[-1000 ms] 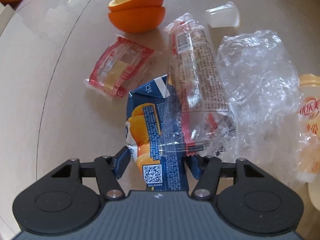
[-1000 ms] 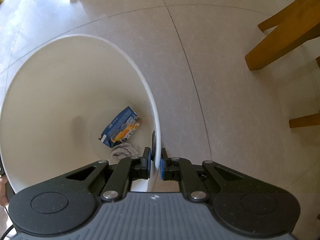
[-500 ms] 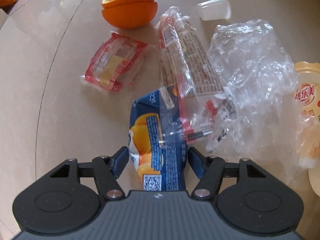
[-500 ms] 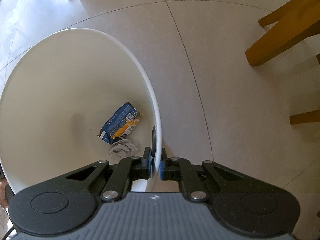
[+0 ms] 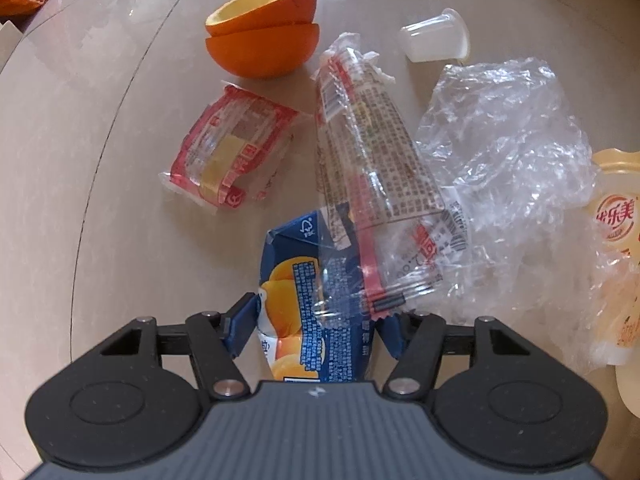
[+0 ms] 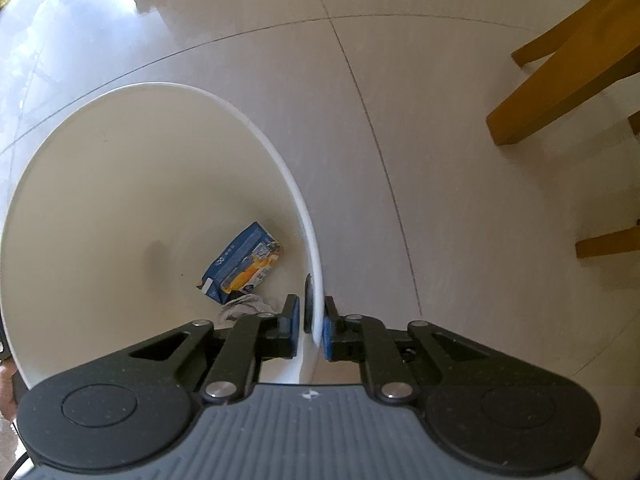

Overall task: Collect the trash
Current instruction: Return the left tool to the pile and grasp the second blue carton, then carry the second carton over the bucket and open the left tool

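A crumpled blue juice carton (image 5: pixel 296 288) lies on the beige table between the fingers of my left gripper (image 5: pixel 316 320). The jaws are closing, and both blue pads sit against the carton's sides. A clear printed wrapper (image 5: pixel 372 168) drapes over the carton's far end. My right gripper (image 6: pixel 310 328) is shut on the rim of a white bin (image 6: pixel 280 168) and points down at the floor. Inside the bin lie another blue carton (image 6: pixel 242 264) and a crumpled tissue (image 6: pixel 240 306).
Beyond the carton lie a red wrapper (image 5: pixel 228 152), two stacked orange halves (image 5: pixel 262 40), a small clear cup (image 5: pixel 436 38), a crumpled clear bag (image 5: pixel 508 140) and a yellow drink bottle (image 5: pixel 616 240) at the right. Wooden chair legs (image 6: pixel 560 72) stand right of the bin.
My left gripper has slid forward along the carton, so the carton sits deeper between the jaws; they widened, then narrowed. The right gripper and bin have held still.
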